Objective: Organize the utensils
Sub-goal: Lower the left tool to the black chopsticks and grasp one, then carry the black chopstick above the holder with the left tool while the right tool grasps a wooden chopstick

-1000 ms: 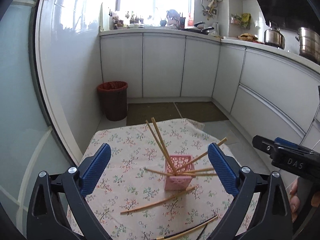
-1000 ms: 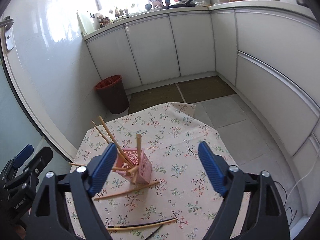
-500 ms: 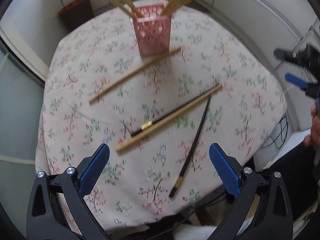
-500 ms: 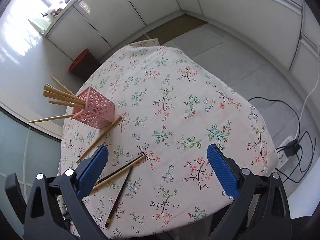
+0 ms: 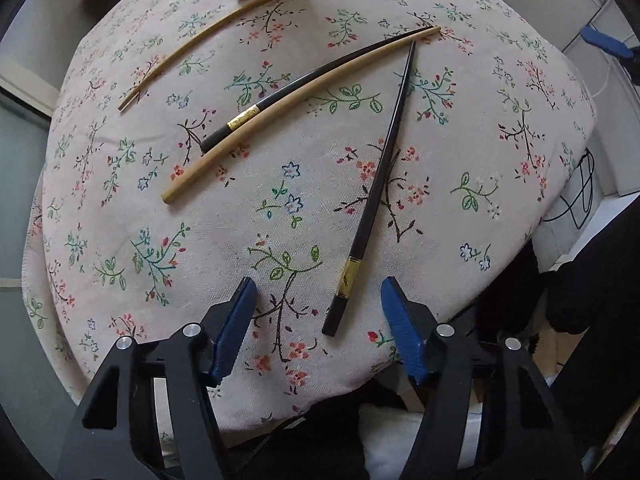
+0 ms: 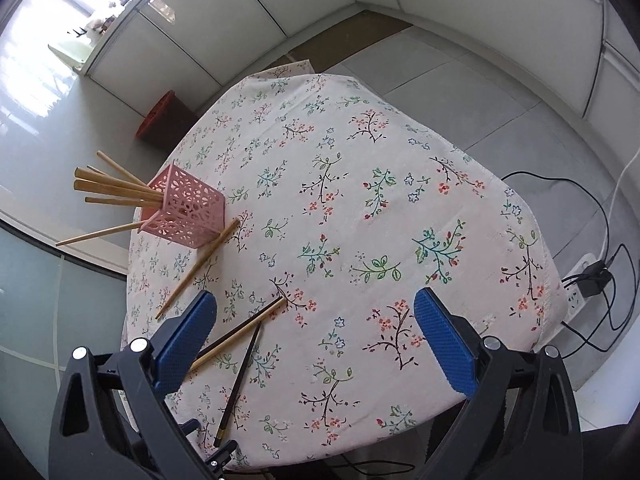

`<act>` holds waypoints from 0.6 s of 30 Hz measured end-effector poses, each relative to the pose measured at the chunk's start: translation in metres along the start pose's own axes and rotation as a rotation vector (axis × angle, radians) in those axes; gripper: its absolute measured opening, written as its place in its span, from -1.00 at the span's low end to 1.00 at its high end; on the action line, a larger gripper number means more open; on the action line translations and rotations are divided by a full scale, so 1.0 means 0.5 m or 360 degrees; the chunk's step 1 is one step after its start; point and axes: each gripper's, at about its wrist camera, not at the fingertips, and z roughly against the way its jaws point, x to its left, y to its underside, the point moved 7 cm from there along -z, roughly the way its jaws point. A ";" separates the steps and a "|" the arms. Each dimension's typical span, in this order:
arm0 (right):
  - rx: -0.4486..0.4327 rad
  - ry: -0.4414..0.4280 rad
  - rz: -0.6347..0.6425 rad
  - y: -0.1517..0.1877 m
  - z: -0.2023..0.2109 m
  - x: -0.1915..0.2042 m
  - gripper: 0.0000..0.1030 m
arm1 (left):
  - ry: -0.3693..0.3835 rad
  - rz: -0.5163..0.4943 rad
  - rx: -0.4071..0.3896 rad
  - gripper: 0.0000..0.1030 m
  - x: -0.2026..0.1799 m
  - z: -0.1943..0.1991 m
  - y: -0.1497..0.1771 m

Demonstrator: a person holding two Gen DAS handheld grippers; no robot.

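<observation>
**Ann:** Down comes the left gripper (image 5: 316, 316) — half a second ago it hung high over the whole spread, now it's low at the near edge, and its fingers have narrowed, though they're apart and hold nothing.

**Ben:** And what sits between them?

**Ann:** The butt of the near black chopstick (image 5: 374, 200), just ahead of the tips and a little toward the right finger. It slants away up the counter (image 5: 520, 200).

**Ben:** Right gripper (image 6: 316, 340)?

**Ann:** Spread wide, empty, hovering above the cloth, well off from every stick.

**Ben:** Further out?

**Ann:** A second black chopstick (image 5: 304, 92) and a pale bamboo one (image 5: 288, 116) lie side by side, touching, their far tips close to the first one's point. Beyond them, a lone bamboo stick (image 5: 216, 28) runs up to the foot of the pink holder (image 6: 188, 210).

**Ben:** So the score?

**Ann:** Several bamboo sticks (image 6: 116, 190) stand in the holder; four lie loose. I'd call it past halfway, with this near black one looking like the next pick.
</observation>
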 end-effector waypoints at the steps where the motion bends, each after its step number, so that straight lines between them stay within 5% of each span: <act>1: 0.0004 0.0002 -0.0006 0.000 -0.001 -0.001 0.87 | 0.0015 0.0011 0.0001 0.20 0.002 -0.002 0.000; 6: 0.0030 0.0033 0.0002 0.005 -0.015 -0.001 0.87 | 0.0048 -0.0025 -0.0021 0.08 0.003 -0.003 -0.004; 8: 0.0047 0.0037 0.0016 0.009 -0.022 0.002 0.87 | 0.0083 -0.0044 -0.0042 -0.23 -0.008 0.007 -0.006; 10: 0.0067 0.0035 0.0045 0.014 -0.029 0.009 0.87 | 0.0111 -0.0018 -0.0062 -0.77 -0.004 0.011 -0.020; 18: 0.0087 0.0006 0.0320 0.040 -0.044 0.073 0.87 | 0.0201 -0.0013 -0.0250 -0.88 0.009 0.083 -0.040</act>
